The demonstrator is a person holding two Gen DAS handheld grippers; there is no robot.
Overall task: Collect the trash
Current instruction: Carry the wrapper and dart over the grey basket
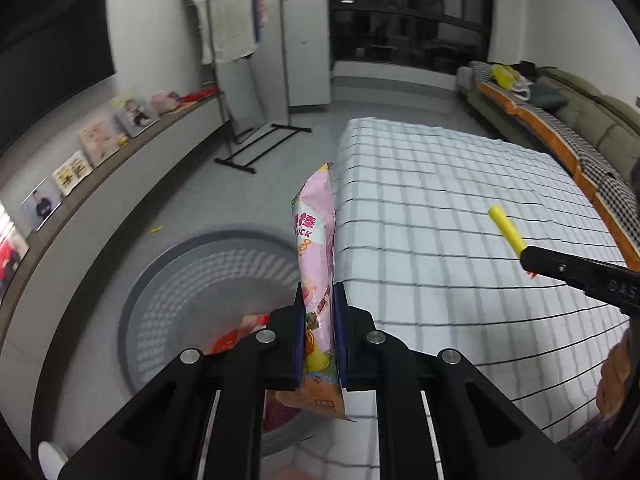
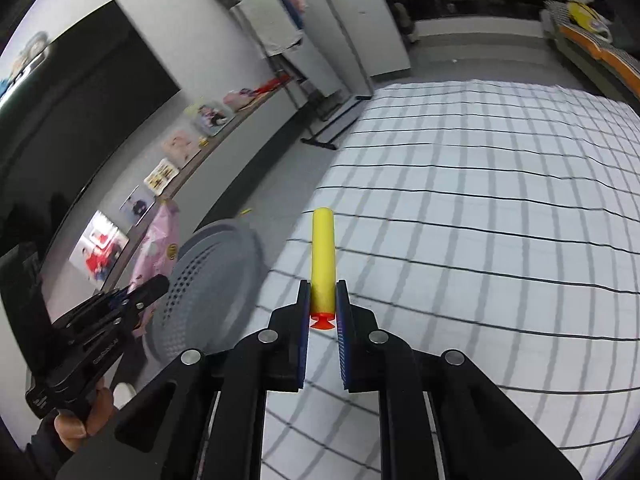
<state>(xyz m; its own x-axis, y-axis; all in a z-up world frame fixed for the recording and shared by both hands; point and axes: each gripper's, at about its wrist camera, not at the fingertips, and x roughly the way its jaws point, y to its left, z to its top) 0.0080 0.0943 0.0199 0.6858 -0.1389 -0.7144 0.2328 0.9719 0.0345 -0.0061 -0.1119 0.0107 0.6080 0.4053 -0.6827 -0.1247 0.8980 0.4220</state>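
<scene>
My left gripper [image 1: 320, 300] is shut on a pink snack wrapper [image 1: 318, 248], held upright by the edge of the grey perforated trash basket [image 1: 172, 280] on the floor. The basket holds a red wrapper [image 1: 236, 334]. My right gripper [image 2: 323, 300] is shut on a yellow foam dart [image 2: 323, 252] with a red suction tip, above the checked tablecloth [image 2: 480, 220]. In the left wrist view the dart [image 1: 507, 229] and right gripper [image 1: 580, 272] show at the right. In the right wrist view the left gripper [image 2: 154, 282], wrapper [image 2: 156, 244] and basket [image 2: 208, 288] are at the left.
A table with a white checked cloth [image 1: 440, 208] fills the right. A long wall shelf [image 1: 120, 160] with pictures runs along the left. A clothes rack [image 1: 248, 80] stands behind, a sofa [image 1: 580, 120] at the far right. A small yellow scrap [image 1: 157, 229] lies on the floor.
</scene>
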